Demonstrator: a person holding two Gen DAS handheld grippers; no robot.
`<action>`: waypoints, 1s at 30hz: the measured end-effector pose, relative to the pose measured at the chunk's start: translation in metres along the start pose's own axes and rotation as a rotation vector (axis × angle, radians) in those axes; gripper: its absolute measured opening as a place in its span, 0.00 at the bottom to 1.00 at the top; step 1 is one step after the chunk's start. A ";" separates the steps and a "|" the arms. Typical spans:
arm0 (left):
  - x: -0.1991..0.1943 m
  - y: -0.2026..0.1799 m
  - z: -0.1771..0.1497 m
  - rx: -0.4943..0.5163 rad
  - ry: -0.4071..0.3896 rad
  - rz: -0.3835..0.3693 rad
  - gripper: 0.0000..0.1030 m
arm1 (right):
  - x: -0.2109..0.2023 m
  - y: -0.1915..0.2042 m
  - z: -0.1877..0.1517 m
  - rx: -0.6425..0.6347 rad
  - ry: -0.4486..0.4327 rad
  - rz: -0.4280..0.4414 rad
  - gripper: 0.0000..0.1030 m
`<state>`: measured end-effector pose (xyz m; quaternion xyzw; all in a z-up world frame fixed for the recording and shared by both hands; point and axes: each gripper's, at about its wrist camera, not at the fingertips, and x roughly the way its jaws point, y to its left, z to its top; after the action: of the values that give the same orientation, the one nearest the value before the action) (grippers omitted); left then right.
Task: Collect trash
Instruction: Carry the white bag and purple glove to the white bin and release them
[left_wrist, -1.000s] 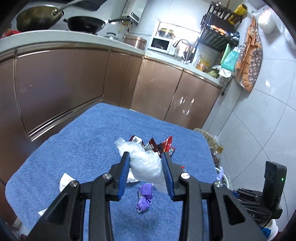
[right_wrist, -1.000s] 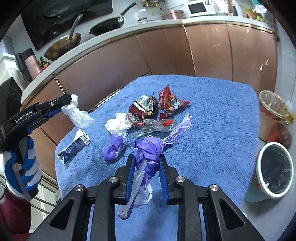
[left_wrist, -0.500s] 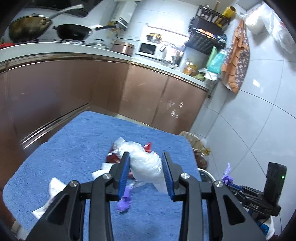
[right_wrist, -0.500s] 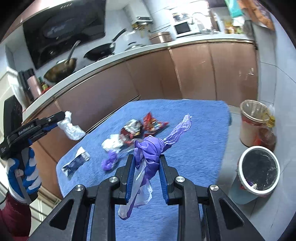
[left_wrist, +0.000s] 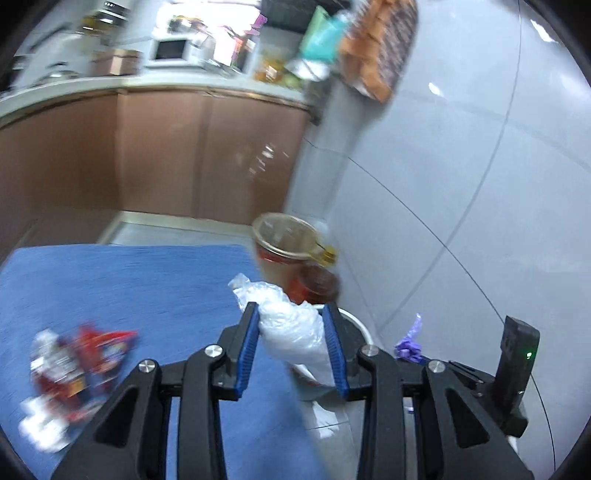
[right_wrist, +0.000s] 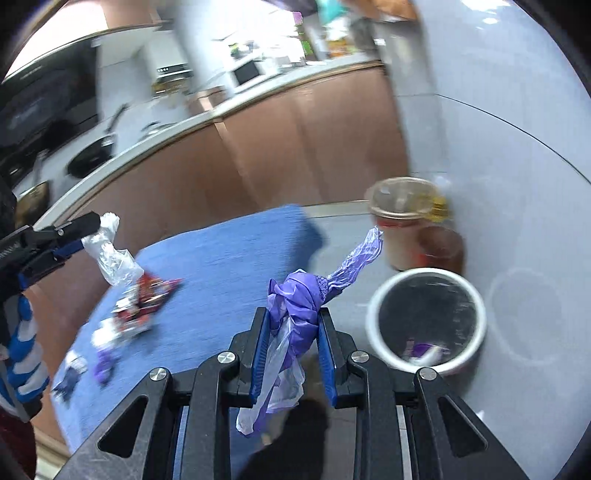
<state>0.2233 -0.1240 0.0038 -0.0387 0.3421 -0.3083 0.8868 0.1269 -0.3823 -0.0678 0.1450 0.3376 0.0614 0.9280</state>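
My left gripper (left_wrist: 291, 314) is shut on a crumpled clear plastic bag (left_wrist: 291, 325), held past the right edge of the blue-towelled table (left_wrist: 147, 280), above the white-rimmed trash bin (left_wrist: 354, 321). My right gripper (right_wrist: 291, 317) is shut on a purple plastic bag (right_wrist: 299, 299) with a long twisted tail, just left of the bin (right_wrist: 424, 317), which has a black liner and some trash inside. Red snack wrappers (right_wrist: 147, 295) and other scraps lie on the table. The left gripper with its bag (right_wrist: 110, 254) also shows at the left of the right wrist view.
A tan basket bin (right_wrist: 402, 218) and a brown oil bottle (right_wrist: 443, 247) stand on the floor beyond the white bin, against the tiled wall. Brown kitchen cabinets (left_wrist: 184, 155) run behind the table. The right gripper (left_wrist: 461, 373) shows at lower right of the left wrist view.
Both grippers have swung right, off the table toward the white bin, each still holding its bag. The views are motion-blurred.
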 end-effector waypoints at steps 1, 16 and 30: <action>0.022 -0.009 0.004 0.008 0.025 -0.019 0.32 | 0.005 -0.011 0.002 0.013 0.001 -0.022 0.23; 0.274 -0.077 0.004 0.053 0.297 -0.061 0.36 | 0.109 -0.130 0.022 0.090 0.100 -0.236 0.26; 0.276 -0.062 0.010 0.012 0.270 -0.078 0.53 | 0.131 -0.139 0.004 0.084 0.148 -0.328 0.47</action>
<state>0.3563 -0.3341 -0.1323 -0.0050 0.4545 -0.3468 0.8205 0.2320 -0.4874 -0.1879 0.1217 0.4262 -0.0946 0.8914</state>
